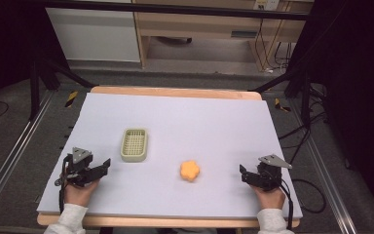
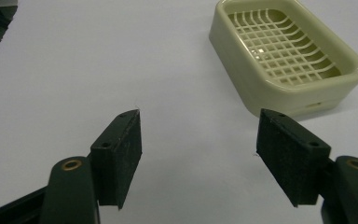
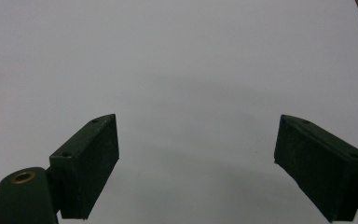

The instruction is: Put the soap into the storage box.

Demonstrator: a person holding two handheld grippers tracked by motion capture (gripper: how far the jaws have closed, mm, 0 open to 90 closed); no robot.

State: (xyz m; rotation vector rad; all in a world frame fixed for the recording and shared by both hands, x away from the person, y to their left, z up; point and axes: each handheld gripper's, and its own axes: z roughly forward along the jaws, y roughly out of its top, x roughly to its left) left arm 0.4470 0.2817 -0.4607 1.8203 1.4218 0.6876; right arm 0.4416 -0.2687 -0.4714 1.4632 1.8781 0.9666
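High view adds orange flower (image 1: 190, 170), left gripper view (image 2: 198, 149) basket (image 2: 286, 56) alone.

A lab: black frame rig (image 1: 39, 73), loose floor cables (image 1: 302, 141).

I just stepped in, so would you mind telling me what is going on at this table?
A person holds a hand-held gripper in each hand at the near edge of the white table. The left hand-held gripper stands open and empty, just short of the cream plastic soap dish with a grid bottom. The right hand-held gripper is open over bare surface. An orange flower-shaped soap lies between them, untouched.
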